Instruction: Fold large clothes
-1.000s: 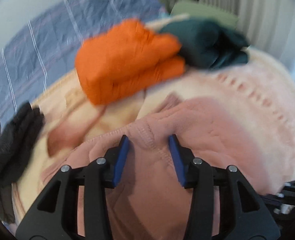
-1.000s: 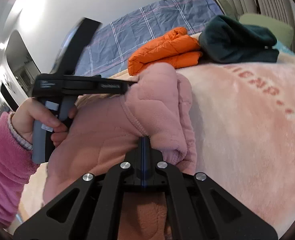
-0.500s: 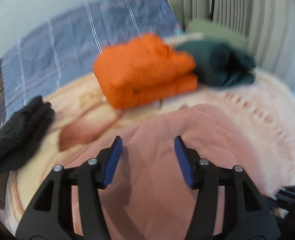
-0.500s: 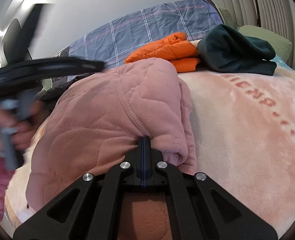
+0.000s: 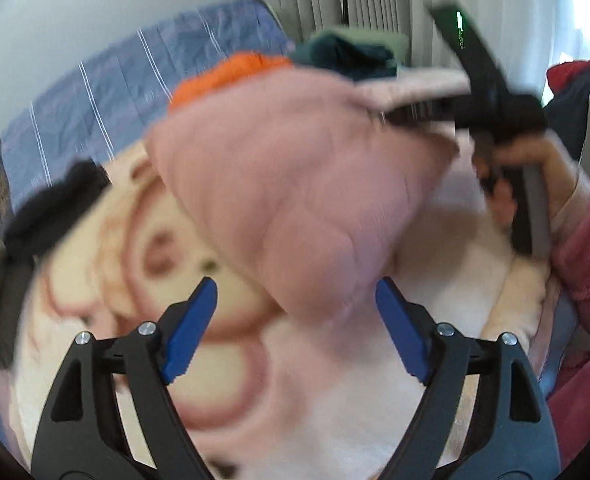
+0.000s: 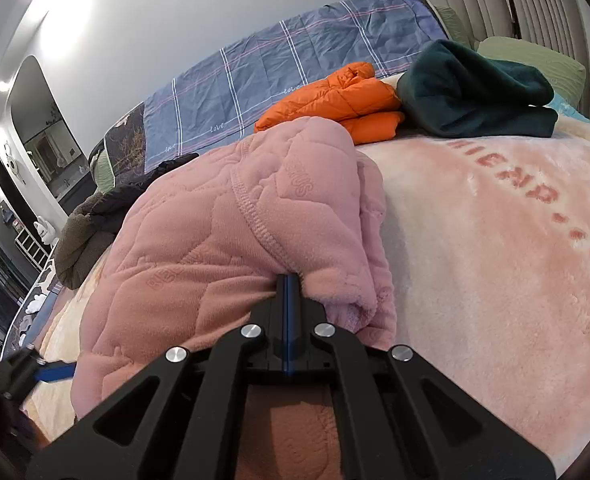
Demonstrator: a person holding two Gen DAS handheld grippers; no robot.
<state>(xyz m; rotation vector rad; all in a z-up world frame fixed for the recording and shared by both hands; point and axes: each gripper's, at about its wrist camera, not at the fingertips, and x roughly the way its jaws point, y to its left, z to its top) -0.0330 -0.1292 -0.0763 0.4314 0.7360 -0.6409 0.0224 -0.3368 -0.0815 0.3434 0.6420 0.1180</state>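
A large pink quilted garment [image 6: 223,248] lies bunched on a pink fleece blanket [image 6: 495,260] on the bed. My right gripper [image 6: 289,280] is shut on the garment's seamed edge and holds it up. In the left wrist view the garment [image 5: 295,184] hangs lifted from the right gripper [image 5: 491,108], gripped by a hand. My left gripper [image 5: 297,304] is open and empty, its blue pads apart just below the garment's lower corner. The left gripper also shows at the lower left of the right wrist view [image 6: 35,372].
A folded orange puffer jacket [image 6: 343,100] and a folded dark green garment [image 6: 479,92] lie at the back of the bed. A dark garment pile [image 6: 107,220] sits at the left. A blue plaid sheet [image 6: 275,72] covers the far side. Curtains hang behind.
My left gripper has let go of the pink garment, opened wider and pulled back and down to the left. My right gripper has stayed shut on it, lifting it.
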